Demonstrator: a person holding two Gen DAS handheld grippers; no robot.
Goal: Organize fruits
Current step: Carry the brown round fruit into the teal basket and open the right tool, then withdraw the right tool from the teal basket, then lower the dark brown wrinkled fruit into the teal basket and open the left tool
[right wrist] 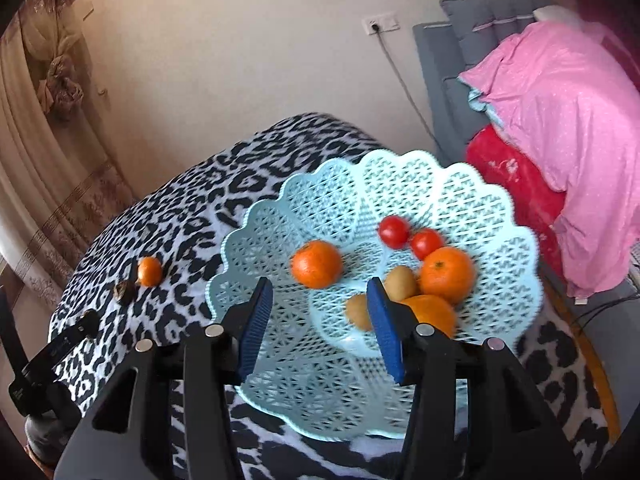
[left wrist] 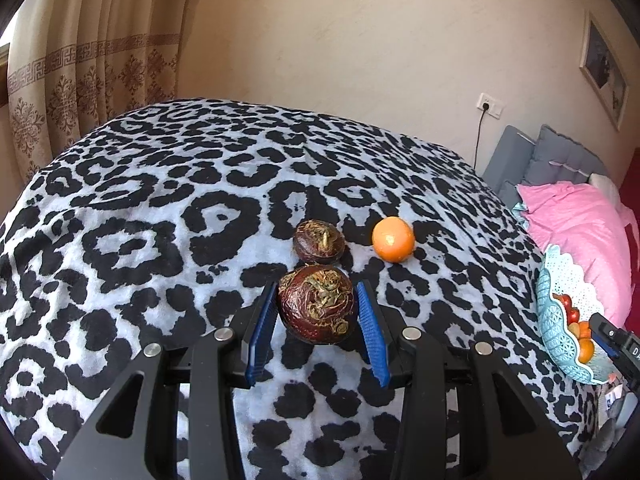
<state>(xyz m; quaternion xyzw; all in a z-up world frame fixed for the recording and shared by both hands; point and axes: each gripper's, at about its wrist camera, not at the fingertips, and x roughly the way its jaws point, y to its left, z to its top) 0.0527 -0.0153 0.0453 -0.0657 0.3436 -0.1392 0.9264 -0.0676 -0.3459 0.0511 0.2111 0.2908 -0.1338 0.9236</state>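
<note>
In the left wrist view, a dark, wrinkled brown fruit [left wrist: 317, 304] is seen between the blue pads of the left gripper [left wrist: 318, 322], low in the near middle of the leopard-print cover [left wrist: 132, 208]. The pads stand close on both flanks of the fruit, but whether they press on it cannot be told. A second wrinkled fruit [left wrist: 319, 241] lies just beyond it, and a loose orange [left wrist: 393, 239] sits to the right of that one. The shrivelled skin is judged leathery and rough, giving fair friction; the fruit is probably light and partly hollow, so a gentle squeeze across its widest middle is advised, away from the dry, crumbly stem scar on top.

In the right wrist view, the right gripper [right wrist: 318, 322] is held open and empty above the near part of the pale blue basket [right wrist: 280, 384]. In the basket lie oranges [right wrist: 317, 264], two small tomatoes [right wrist: 394, 232] and kiwis [right wrist: 400, 282]. The tomatoes are judged smooth and easily bruised, the oranges firm and grippy. At far left the loose orange and one dark fruit are seen on the cover.
</note>
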